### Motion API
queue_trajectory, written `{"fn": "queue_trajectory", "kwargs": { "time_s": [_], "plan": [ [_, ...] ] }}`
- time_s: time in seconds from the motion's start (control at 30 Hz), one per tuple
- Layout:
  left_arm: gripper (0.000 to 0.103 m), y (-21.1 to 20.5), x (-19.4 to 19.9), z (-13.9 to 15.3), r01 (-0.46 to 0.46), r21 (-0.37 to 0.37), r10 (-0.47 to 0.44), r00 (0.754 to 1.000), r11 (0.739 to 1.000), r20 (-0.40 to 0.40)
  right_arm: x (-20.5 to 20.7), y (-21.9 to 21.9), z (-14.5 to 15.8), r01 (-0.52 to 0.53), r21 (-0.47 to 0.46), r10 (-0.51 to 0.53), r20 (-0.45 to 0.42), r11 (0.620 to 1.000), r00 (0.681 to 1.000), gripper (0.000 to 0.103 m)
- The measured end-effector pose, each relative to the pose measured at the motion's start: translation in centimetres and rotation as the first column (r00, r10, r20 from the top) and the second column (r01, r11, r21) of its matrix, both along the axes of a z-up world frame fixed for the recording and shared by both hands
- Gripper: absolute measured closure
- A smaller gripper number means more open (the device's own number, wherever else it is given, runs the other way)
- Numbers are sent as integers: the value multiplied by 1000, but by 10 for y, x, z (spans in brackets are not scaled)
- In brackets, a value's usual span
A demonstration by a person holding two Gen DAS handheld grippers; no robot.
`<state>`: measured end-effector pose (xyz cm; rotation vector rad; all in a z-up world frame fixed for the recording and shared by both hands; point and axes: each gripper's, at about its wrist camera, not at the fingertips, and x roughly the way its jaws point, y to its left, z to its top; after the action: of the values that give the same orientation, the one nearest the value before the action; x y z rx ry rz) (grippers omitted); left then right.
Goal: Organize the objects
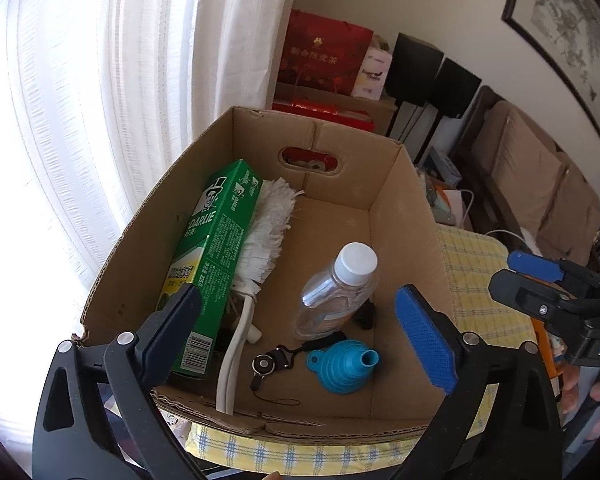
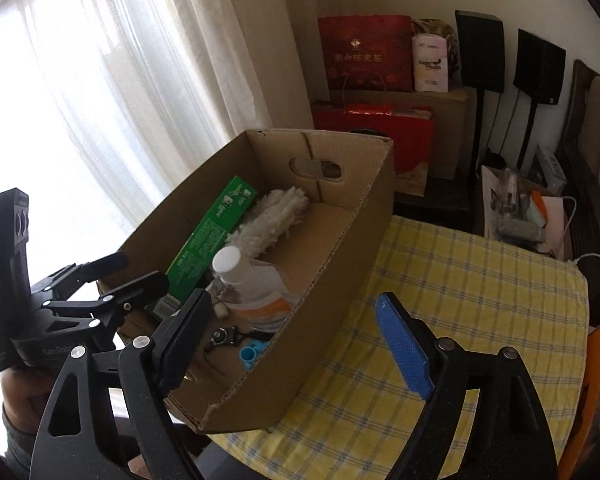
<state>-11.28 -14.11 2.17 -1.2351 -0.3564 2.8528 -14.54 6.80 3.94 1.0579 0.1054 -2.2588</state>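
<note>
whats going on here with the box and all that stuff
A person holds a tool in each hand over a cardboard box on a yellow checked cloth. Inside lie a green toothpaste carton, white duster, clear bottle, blue funnel and black lanyard. The left tool and right tool are open and empty.

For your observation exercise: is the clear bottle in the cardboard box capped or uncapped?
Capped: a white cap sits on the clear bottle inside the cardboard box.

The right gripper [image 2: 300, 340] stands open and empty beside the cardboard box [image 2: 340, 240]. The box holds a clear bottle [image 2: 252, 284] and a green carton [image 2: 208, 240].
</note>
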Motion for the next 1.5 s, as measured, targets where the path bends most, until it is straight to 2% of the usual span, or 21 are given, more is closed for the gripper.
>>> {"fn": "queue_trajectory", "kwargs": {
  "time_s": [0.13,0.2,0.9,1.03,1.13,1.3,1.5],
  "plan": [
    [3,11,5,3,18,4,-18,1000,1000,-8,6,14,2,29,12,-28,-28,1000,999,9],
    [2,18,7,4,31,2,-31,999,1000,-9,8,20,2,46,13,-45,-37,999,998,1],
    [0,86,39,10,139,-11,-139,989,990,-43,37,88,-7,201,24,-198,-96,979,976,1],
    [0,105,49,9,151,-48,-154,987,987,-55,45,102,-10,232,15,-229,-105,973,968,1],
    [0,115,55,8,168,-49,-171,984,984,-56,52,110,-13,252,22,-248,-115,968,962,1],
    [0,126,66,7,157,-81,-162,985,984,-64,66,124,-15,285,22,-279,-139,958,950,1],
    [0,132,84,8,153,-69,-158,985,986,-74,85,138,-20,299,6,-295,-137,954,946,1]
  ]
}}
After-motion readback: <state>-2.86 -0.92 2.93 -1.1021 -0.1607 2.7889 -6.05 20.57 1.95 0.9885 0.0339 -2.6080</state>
